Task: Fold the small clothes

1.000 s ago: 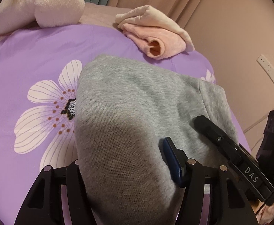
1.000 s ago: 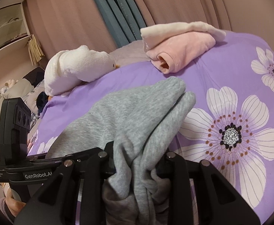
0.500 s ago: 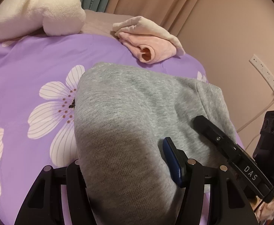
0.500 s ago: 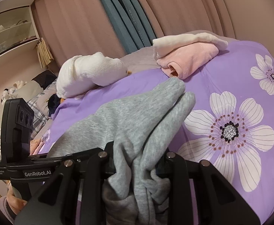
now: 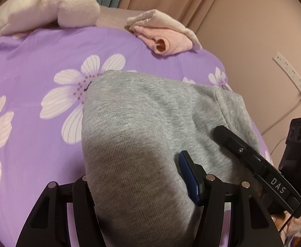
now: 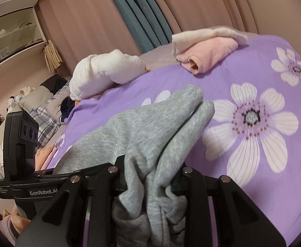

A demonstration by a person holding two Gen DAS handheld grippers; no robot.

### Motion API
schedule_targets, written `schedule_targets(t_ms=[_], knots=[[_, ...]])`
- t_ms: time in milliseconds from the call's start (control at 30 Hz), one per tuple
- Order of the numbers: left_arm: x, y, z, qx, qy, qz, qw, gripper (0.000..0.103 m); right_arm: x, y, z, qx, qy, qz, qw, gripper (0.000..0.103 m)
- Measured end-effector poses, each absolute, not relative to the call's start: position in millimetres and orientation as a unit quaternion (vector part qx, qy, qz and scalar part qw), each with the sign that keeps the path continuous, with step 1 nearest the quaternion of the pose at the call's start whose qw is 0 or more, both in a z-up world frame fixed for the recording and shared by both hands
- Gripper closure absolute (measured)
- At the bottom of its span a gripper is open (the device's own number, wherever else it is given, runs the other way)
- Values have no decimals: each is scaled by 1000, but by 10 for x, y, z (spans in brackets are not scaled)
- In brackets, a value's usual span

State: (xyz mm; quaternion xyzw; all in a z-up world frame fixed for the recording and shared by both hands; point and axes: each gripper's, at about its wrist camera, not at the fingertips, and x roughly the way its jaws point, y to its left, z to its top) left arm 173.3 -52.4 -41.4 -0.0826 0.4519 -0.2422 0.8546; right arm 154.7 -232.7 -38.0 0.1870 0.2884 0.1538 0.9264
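Left wrist view showed the left gripper (image 5: 142,187) closed around a thick fold of the grey garment (image 5: 150,119), which bulged between its jaws and draped forward onto the purple bedspread (image 5: 37,61). Right wrist view showed the right gripper (image 6: 150,181) pinched narrowly on bunched grey cloth (image 6: 150,135), its folds spilling ahead. Farther off lay a folded pink garment (image 6: 208,55) and a white plush (image 6: 107,72), well apart from the grey one.

Beige curtains (image 6: 202,10) behind a purple floral bedspread (image 6: 253,82) — shelving (image 6: 12,39) left.
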Motion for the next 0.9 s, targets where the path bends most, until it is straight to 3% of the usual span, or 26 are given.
schedule_targets(t_ms=[600,900], knots=[[1578,-528,-822,-64,498,-232,833,43,1374,-2483,-913,228,360,133,895,71],[1528,-509,-878,-53,500,-229,834,38,1309,-2708,-1135,271,384,123,874,58]])
